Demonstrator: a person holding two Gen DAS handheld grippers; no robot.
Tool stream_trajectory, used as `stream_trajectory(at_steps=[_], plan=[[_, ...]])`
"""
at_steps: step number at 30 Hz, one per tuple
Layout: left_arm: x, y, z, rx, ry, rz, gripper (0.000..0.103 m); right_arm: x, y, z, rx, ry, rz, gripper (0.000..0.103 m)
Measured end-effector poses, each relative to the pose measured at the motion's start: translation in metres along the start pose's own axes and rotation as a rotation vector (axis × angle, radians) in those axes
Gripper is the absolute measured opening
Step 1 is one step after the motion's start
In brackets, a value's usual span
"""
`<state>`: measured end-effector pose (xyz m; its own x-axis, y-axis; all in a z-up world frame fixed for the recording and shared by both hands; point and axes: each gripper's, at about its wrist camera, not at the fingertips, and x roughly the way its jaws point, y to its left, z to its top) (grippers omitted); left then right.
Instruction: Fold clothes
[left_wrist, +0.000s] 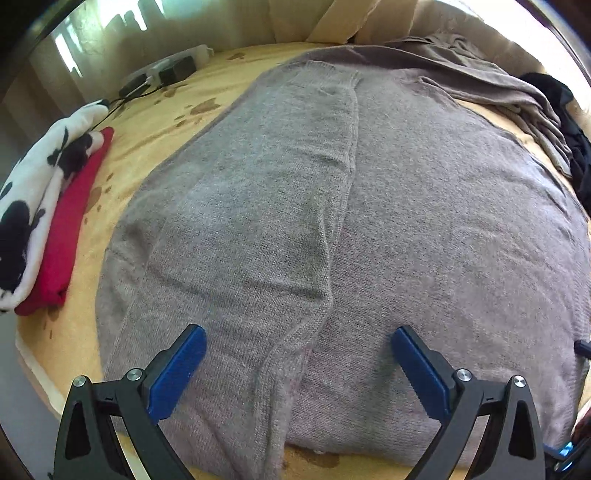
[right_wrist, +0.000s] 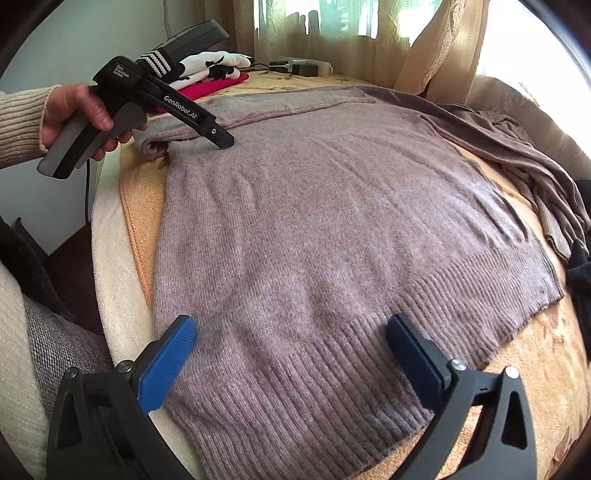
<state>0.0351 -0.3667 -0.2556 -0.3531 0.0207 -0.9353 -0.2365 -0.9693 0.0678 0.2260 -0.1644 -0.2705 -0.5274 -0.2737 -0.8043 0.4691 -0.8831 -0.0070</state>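
**Knit sweater laid out on bed, both grippers above it**

Bedroom setting: bed surface covered by a yellow-orange patterned blanket, with beige curtains and a bright window behind.

Item 1. Grey-mauve knit sweater, spread flat across the blanket and filling most of both views. Ribbed hem lies nearest the right wrist camera. One sleeve is folded in over the body, running lengthwise along it, its edge forming a raised seam line.

Item 2. Left gripper, blue-padded fingers spread wide, nothing between them; it hangs over the folded sleeve and the sweater's near edge. In the right wrist view the same tool is held in a hand with a ribbed cream cuff, its tip down at the sweater's shoulder end; whether it touches the knit cannot be told.

Item 3. Right gripper, fingers likewise spread wide and empty, poised above the ribbed hem.

Item 4. Brown-taupe garment, rumpled, lying along the sweater's far side, partly under its edge.

Item 5. Dark garment, bunched beyond the brown one.

Item 6. Stack of folded clothes at the blanket's edge: white piece with black markings on top of a red piece.

Item 7. Black electronic units with cables, at the far end of the bed.
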Motion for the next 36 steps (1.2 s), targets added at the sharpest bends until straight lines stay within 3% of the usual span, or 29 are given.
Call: stream_trajectory(at_steps=[4, 8, 17, 27, 31, 36], plan=[[-0.021, -0.022, 0.007, 0.007, -0.025, 0.055, 0.103, 0.0, 0.0, 0.001, -0.007, 0.007, 0.005, 0.103], [-0.05, -0.038, 0.024, 0.027, -0.071, 0.09, 0.103, 0.0, -0.003, 0.011, -0.041, 0.083, 0.03, 0.103], [-0.087, -0.054, 0.064, 0.059, -0.135, 0.074, 0.103, -0.03, -0.052, 0.061, 0.003, -0.022, -0.076, 0.103], [-0.047, -0.059, 0.127, 0.159, -0.12, 0.025, 0.103, -0.004, -0.121, 0.129, 0.123, -0.049, -0.232, 0.103], [-0.016, -0.06, 0.155, 0.218, -0.111, 0.028, 0.103, 0.031, -0.151, 0.145, 0.205, -0.003, -0.265, 0.103], [0.032, -0.05, 0.188, 0.247, -0.096, 0.017, 0.103, 0.075, -0.179, 0.132, 0.318, 0.097, -0.252, 0.103]])
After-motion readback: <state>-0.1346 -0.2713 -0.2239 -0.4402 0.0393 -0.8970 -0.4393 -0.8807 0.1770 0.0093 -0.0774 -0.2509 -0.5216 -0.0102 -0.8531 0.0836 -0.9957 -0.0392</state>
